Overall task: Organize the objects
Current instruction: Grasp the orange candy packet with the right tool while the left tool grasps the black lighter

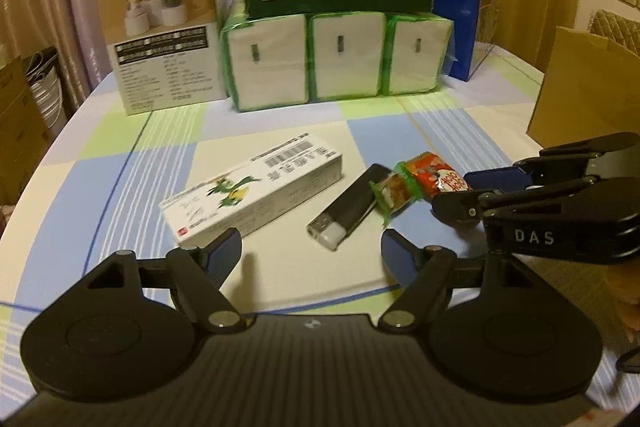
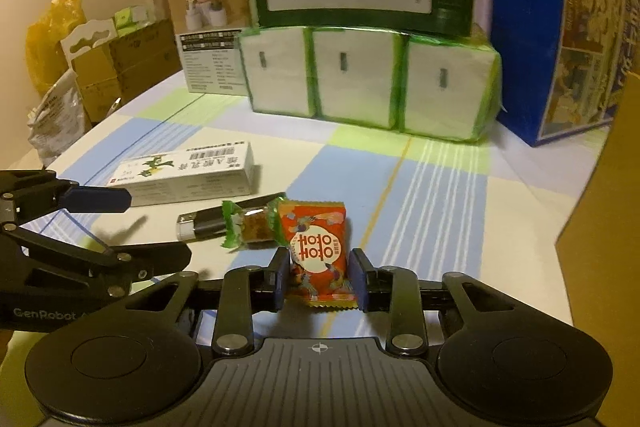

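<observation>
Right gripper [image 2: 319, 277] astride orange candy packet [image 2: 318, 251], fingers not visibly pinching. Left gripper [image 1: 311, 251] spread, empty, lighter [image 1: 347, 207] just ahead. Risk: slick wrapper slips, nudges green-wrapped snack [image 2: 249, 225] beyond.

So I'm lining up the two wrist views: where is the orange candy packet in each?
Left wrist: orange candy packet right of centre, at the right gripper tips.
Right wrist: orange candy packet low centre, between the jaws.
Shared landmark: black lighter to its left.
</observation>
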Tool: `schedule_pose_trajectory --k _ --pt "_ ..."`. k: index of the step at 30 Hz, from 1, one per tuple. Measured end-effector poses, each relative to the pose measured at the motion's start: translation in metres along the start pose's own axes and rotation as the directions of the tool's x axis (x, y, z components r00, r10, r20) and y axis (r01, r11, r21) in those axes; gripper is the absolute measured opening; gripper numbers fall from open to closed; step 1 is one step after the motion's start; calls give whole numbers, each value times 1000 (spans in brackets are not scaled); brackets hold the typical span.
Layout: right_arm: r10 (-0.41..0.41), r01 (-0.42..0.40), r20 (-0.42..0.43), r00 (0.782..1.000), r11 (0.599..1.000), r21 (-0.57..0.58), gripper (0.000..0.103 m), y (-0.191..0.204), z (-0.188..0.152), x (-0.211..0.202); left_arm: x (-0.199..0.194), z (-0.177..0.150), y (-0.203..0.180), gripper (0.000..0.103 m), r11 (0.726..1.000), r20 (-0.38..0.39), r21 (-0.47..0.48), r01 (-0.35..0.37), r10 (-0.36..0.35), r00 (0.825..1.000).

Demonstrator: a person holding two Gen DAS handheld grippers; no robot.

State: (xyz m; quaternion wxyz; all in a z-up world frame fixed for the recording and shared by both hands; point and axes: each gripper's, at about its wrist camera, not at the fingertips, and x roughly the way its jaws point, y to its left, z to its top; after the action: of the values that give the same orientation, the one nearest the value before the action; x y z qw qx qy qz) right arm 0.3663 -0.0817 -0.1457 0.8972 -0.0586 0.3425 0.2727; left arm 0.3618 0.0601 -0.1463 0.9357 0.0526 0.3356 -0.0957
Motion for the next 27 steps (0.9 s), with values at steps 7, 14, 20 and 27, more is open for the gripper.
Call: schedule_pose_trajectory --k 7,14,20,27 --pt "-64 66 -25 998 996 53 27 -19 -2 -10 16 5 -9 74 998 -4 67 4 -3 1000" --pt "-54 55 -21 998 996 64 27 -20 -3 -12 28 11 -11 59 995 -9 92 37 -36 999" --pt "-36 38 -26 999 997 65 27 -14 -4 -13 29 13 -15 33 995 -21 53 80 -79 997" --pt "-39 44 -52 998 995 85 27 -8 -10 -25 8 6 -31 19 999 -86 13 41 -40 995"
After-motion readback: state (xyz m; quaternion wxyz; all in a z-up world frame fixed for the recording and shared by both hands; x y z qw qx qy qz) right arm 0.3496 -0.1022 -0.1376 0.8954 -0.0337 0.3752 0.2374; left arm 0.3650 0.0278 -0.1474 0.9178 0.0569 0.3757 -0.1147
